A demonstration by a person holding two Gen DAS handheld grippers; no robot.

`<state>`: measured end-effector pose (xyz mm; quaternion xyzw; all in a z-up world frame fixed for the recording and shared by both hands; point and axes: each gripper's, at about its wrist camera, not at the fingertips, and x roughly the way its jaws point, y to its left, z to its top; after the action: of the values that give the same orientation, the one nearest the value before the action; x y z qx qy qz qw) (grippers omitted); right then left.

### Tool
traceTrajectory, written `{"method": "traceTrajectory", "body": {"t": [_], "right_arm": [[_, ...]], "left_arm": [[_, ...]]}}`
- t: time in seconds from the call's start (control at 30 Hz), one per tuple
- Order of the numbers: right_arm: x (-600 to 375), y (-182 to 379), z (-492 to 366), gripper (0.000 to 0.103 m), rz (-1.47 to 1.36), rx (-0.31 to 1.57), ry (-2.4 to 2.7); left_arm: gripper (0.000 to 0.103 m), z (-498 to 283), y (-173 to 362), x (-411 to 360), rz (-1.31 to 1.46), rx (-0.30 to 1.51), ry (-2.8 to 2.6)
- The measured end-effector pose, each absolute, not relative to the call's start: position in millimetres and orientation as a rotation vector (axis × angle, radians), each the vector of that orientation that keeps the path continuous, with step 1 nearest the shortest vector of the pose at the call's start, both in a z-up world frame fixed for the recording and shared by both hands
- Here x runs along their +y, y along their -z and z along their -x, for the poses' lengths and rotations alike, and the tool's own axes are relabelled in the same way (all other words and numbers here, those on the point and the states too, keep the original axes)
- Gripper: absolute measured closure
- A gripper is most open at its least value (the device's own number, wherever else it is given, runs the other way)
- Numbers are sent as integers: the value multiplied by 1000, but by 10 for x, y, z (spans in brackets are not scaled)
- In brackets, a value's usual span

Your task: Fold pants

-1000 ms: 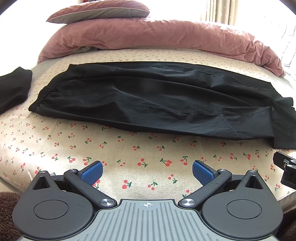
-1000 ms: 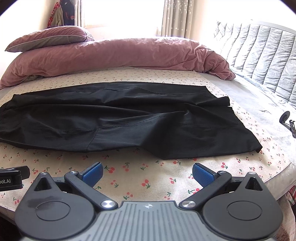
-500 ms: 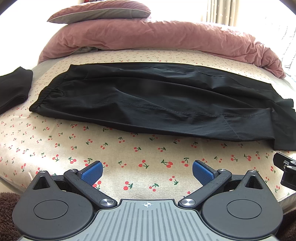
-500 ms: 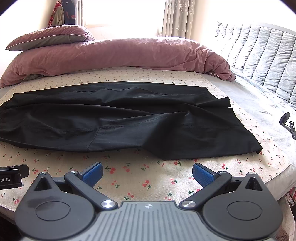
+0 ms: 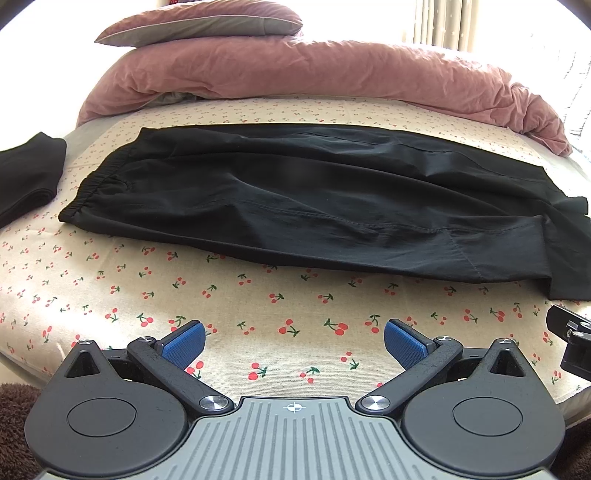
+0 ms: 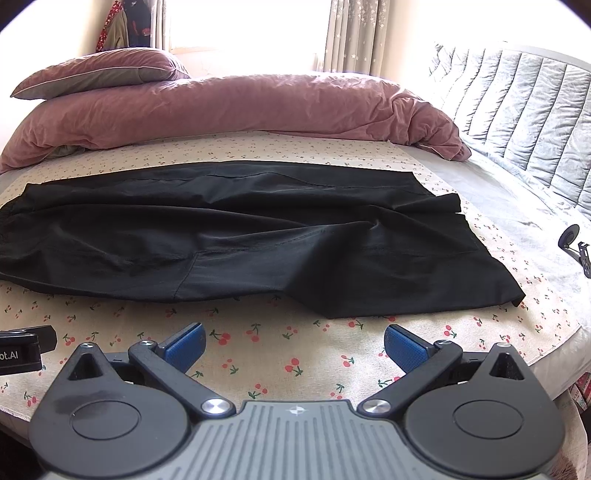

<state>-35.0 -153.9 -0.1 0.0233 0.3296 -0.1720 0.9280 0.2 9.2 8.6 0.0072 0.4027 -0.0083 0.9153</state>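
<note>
Black pants (image 5: pixel 295 199) lie flat across the cherry-print bed sheet (image 5: pixel 221 295), folded lengthwise, elastic waistband at the left, leg hems at the right. They also show in the right wrist view (image 6: pixel 258 240), with the hem corner at the right. My left gripper (image 5: pixel 293 341) is open and empty, above the sheet in front of the pants' near edge. My right gripper (image 6: pixel 293 343) is open and empty, in front of the leg end. Neither touches the pants.
A pink duvet (image 5: pixel 314 74) and a pillow (image 5: pixel 199 22) lie behind the pants. Another black garment (image 5: pixel 29 177) lies at the far left. A grey quilted headboard (image 6: pixel 524 110) stands at the right. The bed's edge runs just below both grippers.
Both grippers have edged slightly back and up from the pants; the view shifts a little. The pants have not moved and both grippers stay open.
</note>
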Motion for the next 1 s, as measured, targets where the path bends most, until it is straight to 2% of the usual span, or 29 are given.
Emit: {"method": "traceTrajectory", "body": {"t": [1.0], "right_arm": [[-1574,-50,286,0,-16,655,382]], "left_arm": [[0,-73,-149,221,-7,808,-8]]}}
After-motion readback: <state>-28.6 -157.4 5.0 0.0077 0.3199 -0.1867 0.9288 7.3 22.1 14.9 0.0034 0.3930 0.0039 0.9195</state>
